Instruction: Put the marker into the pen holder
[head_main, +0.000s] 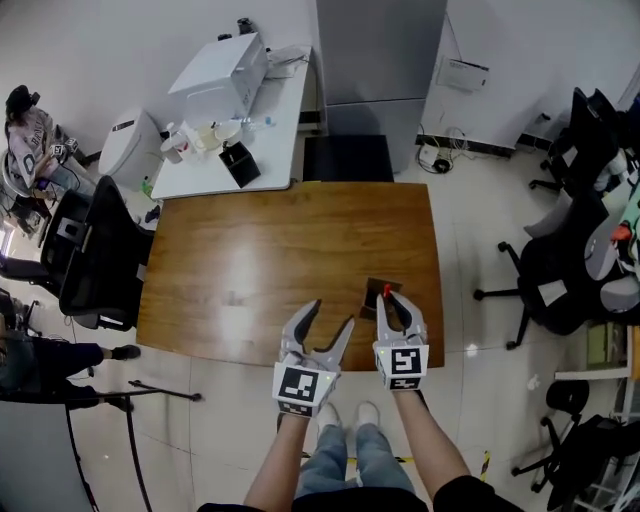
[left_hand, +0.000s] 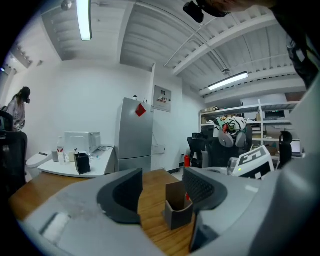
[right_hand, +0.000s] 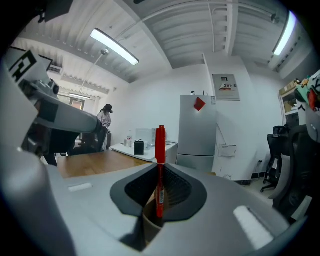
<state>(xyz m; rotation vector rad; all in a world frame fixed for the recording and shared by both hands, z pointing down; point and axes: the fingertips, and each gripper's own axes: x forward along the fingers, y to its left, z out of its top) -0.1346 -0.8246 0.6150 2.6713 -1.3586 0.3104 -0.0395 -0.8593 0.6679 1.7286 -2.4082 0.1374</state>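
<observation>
Overhead, the head view shows a wooden table (head_main: 250, 260) with both grippers at its near edge. The left gripper (head_main: 331, 314) hangs over the edge with its jaws spread and nothing between them. Just to its right, the right gripper (head_main: 393, 299) reaches over a small brown pen holder (head_main: 372, 297) that stands near the table's near right corner. The red tip of the marker (head_main: 387, 290) pokes up between that gripper's fingers. A white table (head_main: 250, 130) crowded with equipment stands at the far side, and black office chairs (head_main: 95, 250) sit to the left and right. In the left gripper view, the left gripper (left_hand: 162, 175) has its jaws wide apart, gripping nothing. Beyond the gap the pen holder (left_hand: 177, 212) stands upright on the table (left_hand: 150, 200), with a sliver of red at its right rim. A grey fridge (left_hand: 135, 132) stands by the far wall. In the right gripper view, the right gripper (right_hand: 160, 175) has its jaws closed tight on the marker (right_hand: 160, 142). The marker stands upright, its cap end well above the jaws. Its lower end sits at the mouth of the pen holder (right_hand: 149, 222) directly beneath, seemingly just inside the rim. A person (right_hand: 105, 120) stands far off on the left, beyond the table (right_hand: 95, 162).
</observation>
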